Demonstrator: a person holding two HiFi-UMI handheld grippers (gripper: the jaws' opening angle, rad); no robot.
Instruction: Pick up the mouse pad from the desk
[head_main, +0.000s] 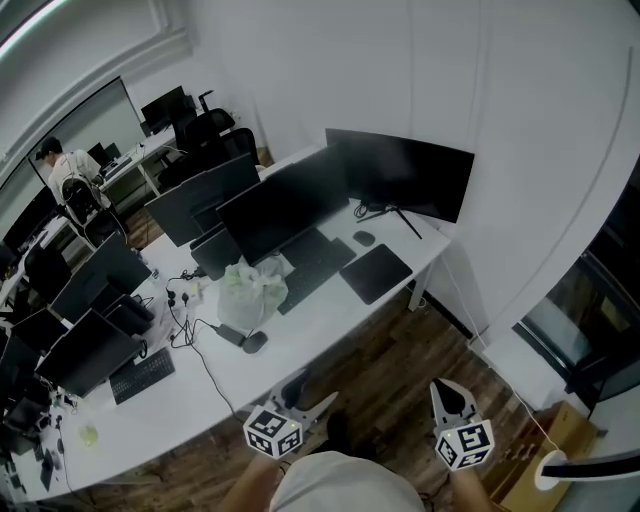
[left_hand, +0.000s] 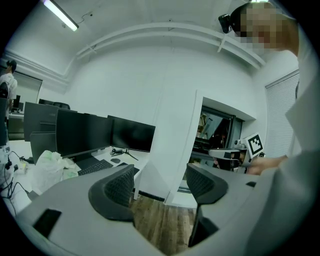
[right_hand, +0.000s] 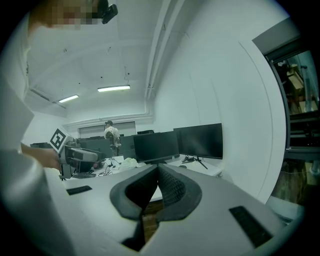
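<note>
The dark rectangular mouse pad (head_main: 375, 273) lies flat near the right end of the white desk (head_main: 300, 335), with a keyboard (head_main: 312, 265) to its left and a mouse (head_main: 364, 238) behind it. In the left gripper view the mouse pad (left_hand: 125, 165) shows as a thin dark strip at the desk's end. Both grippers hang over the wooden floor in front of the desk, well short of the pad. My left gripper (head_main: 312, 397) (left_hand: 160, 185) is open with nothing between its pads. My right gripper (head_main: 446, 388) (right_hand: 158, 172) is shut and holds nothing.
Several dark monitors (head_main: 400, 175) stand along the back of the desk. A crumpled plastic bag (head_main: 252, 290) and cables lie left of the keyboard. A white wall and pillar (left_hand: 175, 145) rise right of the desk. A person (head_main: 65, 165) is at far desks.
</note>
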